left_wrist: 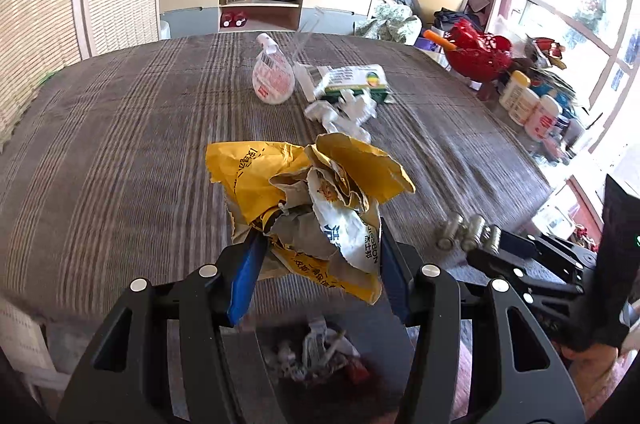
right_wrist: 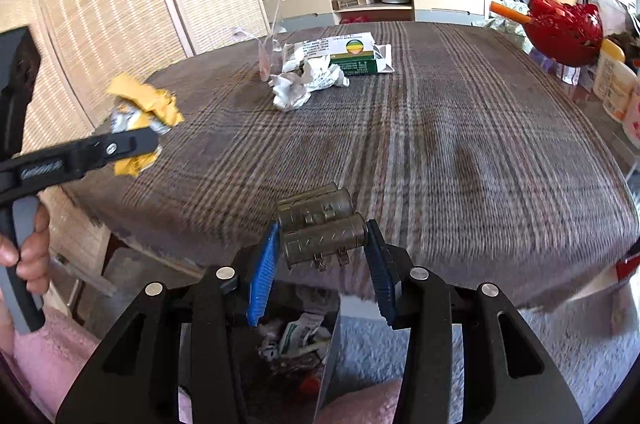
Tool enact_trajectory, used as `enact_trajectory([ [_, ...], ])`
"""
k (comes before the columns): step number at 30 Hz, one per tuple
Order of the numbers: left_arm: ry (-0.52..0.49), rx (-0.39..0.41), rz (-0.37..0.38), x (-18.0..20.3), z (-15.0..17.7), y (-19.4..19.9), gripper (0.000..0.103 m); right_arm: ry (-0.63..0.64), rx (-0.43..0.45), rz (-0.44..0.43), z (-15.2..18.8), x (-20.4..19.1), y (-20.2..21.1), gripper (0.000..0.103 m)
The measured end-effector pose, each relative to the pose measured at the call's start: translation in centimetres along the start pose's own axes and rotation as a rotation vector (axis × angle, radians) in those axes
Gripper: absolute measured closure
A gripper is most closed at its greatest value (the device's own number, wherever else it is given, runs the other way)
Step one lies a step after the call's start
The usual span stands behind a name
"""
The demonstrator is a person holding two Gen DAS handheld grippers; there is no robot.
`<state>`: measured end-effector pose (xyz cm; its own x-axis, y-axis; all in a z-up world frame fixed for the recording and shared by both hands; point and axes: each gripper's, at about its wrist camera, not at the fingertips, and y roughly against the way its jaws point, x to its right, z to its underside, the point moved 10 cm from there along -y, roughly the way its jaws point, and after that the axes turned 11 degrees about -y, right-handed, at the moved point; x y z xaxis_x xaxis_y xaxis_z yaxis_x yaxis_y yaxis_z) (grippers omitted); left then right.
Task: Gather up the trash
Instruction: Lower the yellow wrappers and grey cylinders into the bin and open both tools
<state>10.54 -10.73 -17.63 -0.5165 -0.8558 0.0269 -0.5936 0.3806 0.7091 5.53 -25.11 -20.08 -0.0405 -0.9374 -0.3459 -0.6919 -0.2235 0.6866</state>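
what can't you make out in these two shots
- Bin below the table edge: both wrist views, mostly hidden by gripper frames, contents blurred.
- Batteries in the right gripper: markings too blurred to read.
- Crumpled yellow wrapper in the left gripper: print only partly legible.
- Clear plastic piece: outline indistinct.

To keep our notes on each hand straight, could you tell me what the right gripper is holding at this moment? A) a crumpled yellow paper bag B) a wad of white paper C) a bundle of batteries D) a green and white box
C: the right gripper is closed on a bundle of batteries, while the yellow paper bag sits in the left gripper.
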Motion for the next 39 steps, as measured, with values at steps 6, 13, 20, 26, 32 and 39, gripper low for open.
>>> enact_trajectory([
  [6, -0.002, 0.022, -0.003, 2.3, 4.4, 1.8, 0.052, 0.003, -0.007, 0.002, 3.0, -0.6, 1.7, 0.059],
  [13, 0.055, -0.073, 0.032, 4.4, 11.3, -1.0, 0.052, -0.019, -0.078, 0.012, 7.2, -0.4, 1.0, 0.059],
  [20, 0.136, -0.171, 0.06, 4.6, 16.1, -3.8, 0.052, -0.043, -0.147, 0.022, 10.1, -0.2, -1.4, 0.059],
  [26, 0.1, -0.238, 0.061, 5.3, 18.1, -5.6, 0.052, -0.069, -0.199, 0.029, 12.0, -0.1, -3.6, 0.059],
  [32, 0.098, -0.281, 0.061, 5.4, 19.3, -6.6, 0.051, -0.072, -0.234, 0.02, 12.7, -0.6, -5.1, 0.059],
  [39, 0.108, -0.288, 0.062, 5.0, 19.9, -6.3, 0.047, -0.085, -0.243, 0.011, 12.3, -1.2, -5.8, 0.058],
])
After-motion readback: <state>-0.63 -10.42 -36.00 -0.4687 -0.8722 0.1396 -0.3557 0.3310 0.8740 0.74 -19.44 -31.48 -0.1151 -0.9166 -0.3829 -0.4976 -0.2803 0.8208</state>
